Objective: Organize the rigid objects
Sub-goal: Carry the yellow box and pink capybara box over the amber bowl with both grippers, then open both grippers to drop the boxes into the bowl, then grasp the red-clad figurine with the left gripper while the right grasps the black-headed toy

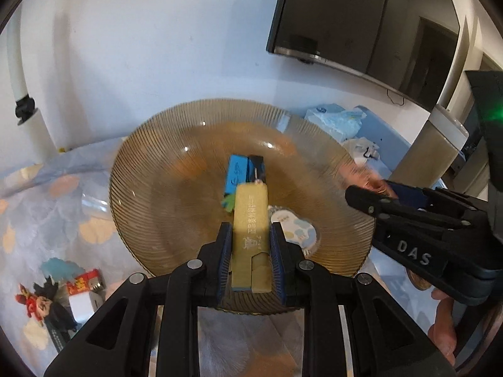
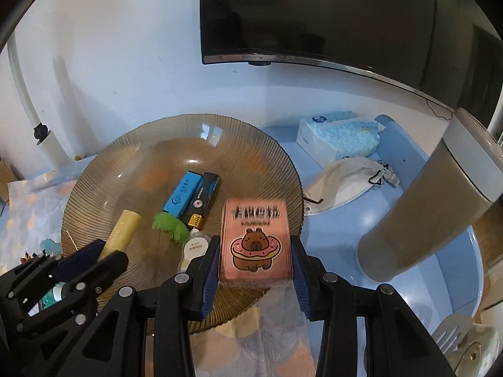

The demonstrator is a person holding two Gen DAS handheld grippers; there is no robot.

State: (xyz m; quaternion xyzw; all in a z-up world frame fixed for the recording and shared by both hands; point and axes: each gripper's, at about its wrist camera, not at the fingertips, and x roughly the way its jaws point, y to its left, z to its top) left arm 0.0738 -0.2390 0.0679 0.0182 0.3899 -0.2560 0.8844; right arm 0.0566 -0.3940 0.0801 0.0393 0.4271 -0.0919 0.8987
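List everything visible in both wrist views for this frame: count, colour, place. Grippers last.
Ribbed glass plate: 1, amber, centre of table.
Blue box: 1, in plate.
Black box: 1, beside the blue box.
Green leaf-shaped piece: 1, in plate.
Small white pouch: 1, in plate.
Yellow box: 1, between left gripper's pads.
Pink capybara box: 1, between right gripper's pads.
Tissue pack: 1, blue-white, behind plate.
Face mask: 1, white, right of plate.
Figurine: 1, red-black, left table edge.
Monitor: 1, black, on wall.
Left gripper: 1, black.
Right gripper: 1, black.
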